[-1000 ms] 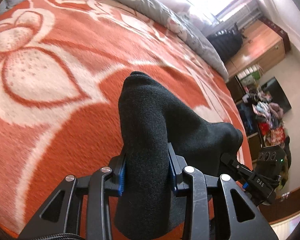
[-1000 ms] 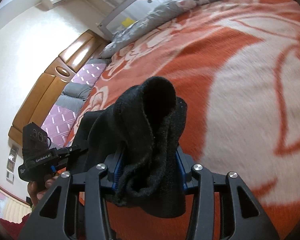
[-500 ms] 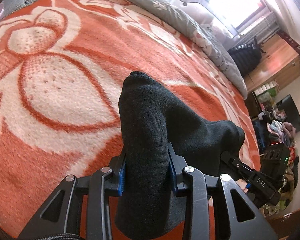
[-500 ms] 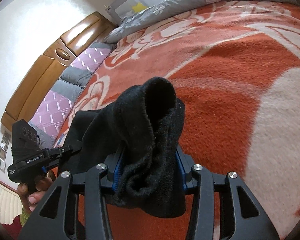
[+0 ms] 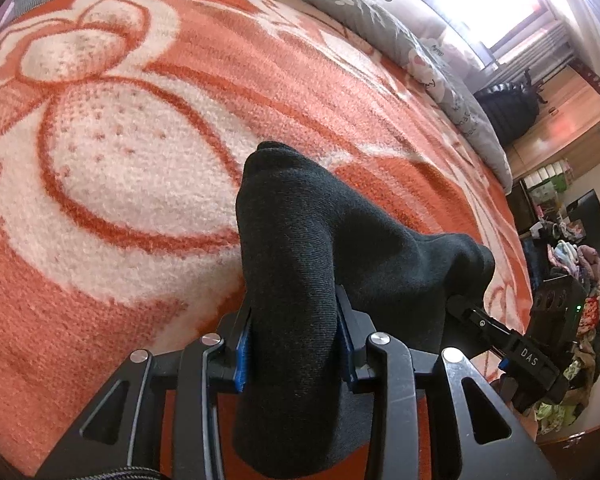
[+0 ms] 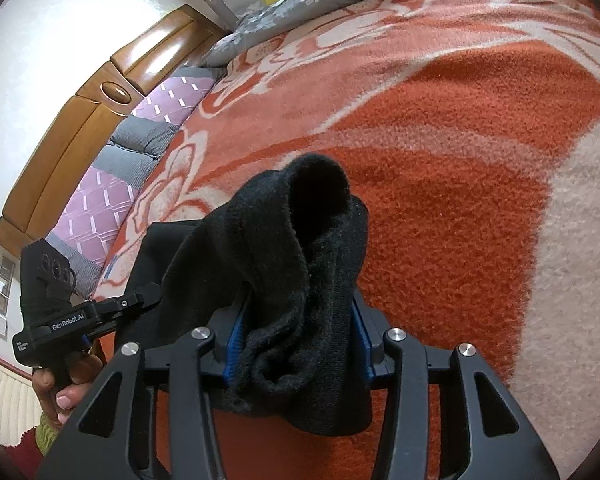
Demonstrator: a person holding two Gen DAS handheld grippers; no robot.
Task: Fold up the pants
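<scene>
While the left wrist view holds steady on its load, the left gripper [image 5: 296, 344] pinches a thick bunch of the black knit pants [image 5: 300, 280] between its blue pads – cloth fills the whole gap. Log rule aside, the pads press on fabric. Compared with a second ago, the orange-and-cream floral fleece blanket [image 5: 140, 160] fills more of the frame and its big cream petal sits closer under the cloth; the bed reads nearer. The fabric stretches rightward to the right gripper [image 5: 466, 312], which grips the far end near the blanket's edge. A grey printed quilt [image 5: 440, 64] lies along the far side.

Right wrist view: the right gripper's pads clamp another wad of the same black pants, hem rolled up above them. The left gripper [image 6: 148, 298] shows at lower left, held in a hand [image 6: 66, 384], cloth spanning between the two. Earlier the wooden headboard [image 6: 80, 120] and purple pillow [image 6: 96, 216] sat lower in frame; now the blanket is closer – both ends have come down together.

Judgement: the pants are slung above the bed, carried over for laying flat; the fold proper is not yet started.
</scene>
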